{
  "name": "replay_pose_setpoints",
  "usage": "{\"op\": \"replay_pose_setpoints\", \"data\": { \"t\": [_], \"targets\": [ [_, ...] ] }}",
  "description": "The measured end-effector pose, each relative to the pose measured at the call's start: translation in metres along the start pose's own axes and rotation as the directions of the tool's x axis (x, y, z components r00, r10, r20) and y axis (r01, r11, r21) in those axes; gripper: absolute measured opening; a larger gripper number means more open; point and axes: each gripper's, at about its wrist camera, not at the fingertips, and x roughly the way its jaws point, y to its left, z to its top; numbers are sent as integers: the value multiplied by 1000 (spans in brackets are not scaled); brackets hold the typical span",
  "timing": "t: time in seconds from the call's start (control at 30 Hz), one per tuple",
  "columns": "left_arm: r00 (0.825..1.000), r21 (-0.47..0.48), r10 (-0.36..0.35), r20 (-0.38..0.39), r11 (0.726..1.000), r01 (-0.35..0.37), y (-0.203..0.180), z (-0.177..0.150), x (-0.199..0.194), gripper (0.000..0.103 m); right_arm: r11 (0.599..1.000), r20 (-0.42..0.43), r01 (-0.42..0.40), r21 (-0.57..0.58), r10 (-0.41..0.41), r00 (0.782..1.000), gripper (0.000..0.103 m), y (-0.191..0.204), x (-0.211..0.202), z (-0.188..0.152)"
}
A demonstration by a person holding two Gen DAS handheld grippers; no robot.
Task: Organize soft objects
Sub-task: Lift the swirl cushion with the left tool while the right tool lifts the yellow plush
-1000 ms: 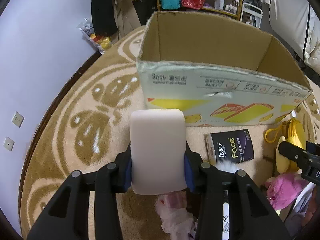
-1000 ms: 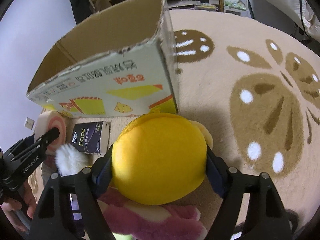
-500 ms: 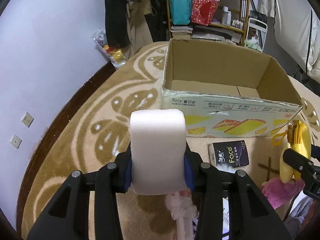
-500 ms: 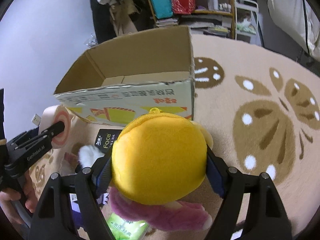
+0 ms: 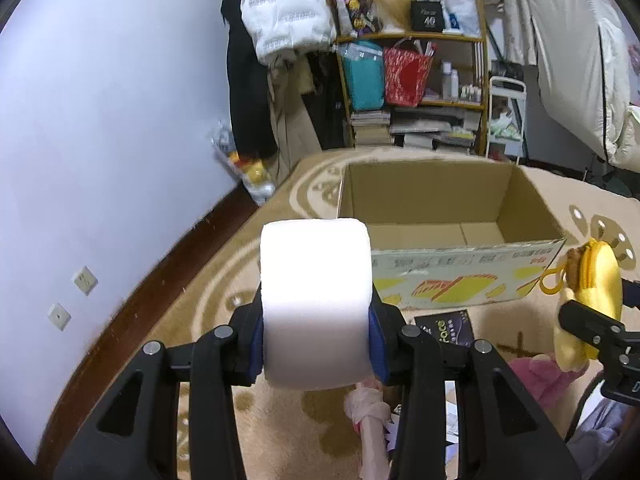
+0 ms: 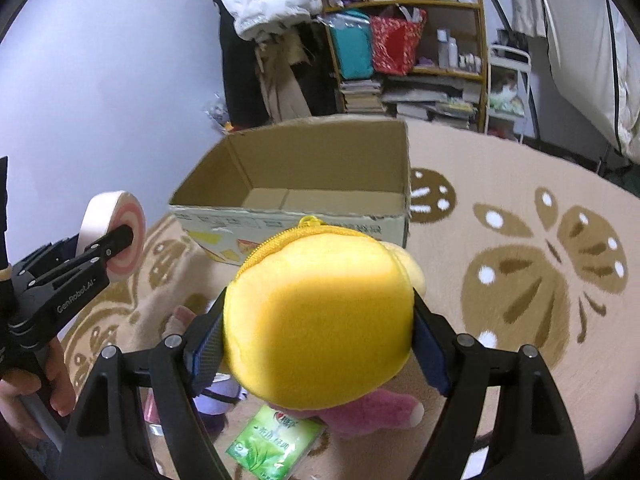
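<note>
My left gripper [image 5: 316, 344] is shut on a white roll-shaped soft block [image 5: 315, 300], held in the air short of the open cardboard box [image 5: 440, 256]. In the right wrist view that roll [image 6: 114, 236] shows a pink ringed end, clamped by the left gripper [image 6: 116, 240]. My right gripper [image 6: 318, 344] is shut on a yellow plush zip pouch [image 6: 320, 316], which also shows at the right edge of the left wrist view [image 5: 592, 288]. The box [image 6: 304, 188] stands open on the carpet ahead, and its visible floor looks bare.
On the patterned carpet [image 6: 520, 240] below lie a dark tissue pack [image 5: 444, 326], a pink plush toy [image 6: 372, 412], a green tissue pack [image 6: 272, 444] and a pale pink bundle [image 5: 368, 412]. A cluttered shelf [image 5: 416, 80] and hanging clothes stand behind the box. A hand [image 6: 24, 384] holds the left gripper.
Both grippers have risen with their loads and tilted up. The box's inside and the shelf behind it have come into view, and the box looks smaller and lower in the frames.
</note>
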Motion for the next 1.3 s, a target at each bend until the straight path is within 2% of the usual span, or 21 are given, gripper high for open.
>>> {"op": "replay_pose_setpoints", "data": {
  "t": [0.37,0.63,0.87,1.1,1.3],
  "targets": [
    [995,26,-21,99,999,18,-6,19,-25,40,999,85,-5,-34,8,996,84,10,-25,13],
    [989,17,-26,148,1000,24,-3,43,-22,40,1000,123,-23,-21,25,992,84,7,-29,30],
    [988,-23,-30,153,999,34,7,62,-13,40,999,168,-11,-45,19,986,85,6,-27,48],
    [987,-8,-17,159,1000,18,12,80,1,40,998,169,-15,-63,26,985,85,9,-5,68],
    [988,1,-67,136,998,67,-1,92,21,40,998,166,-9,-68,20,986,85,9,18,86]
  ]
}}
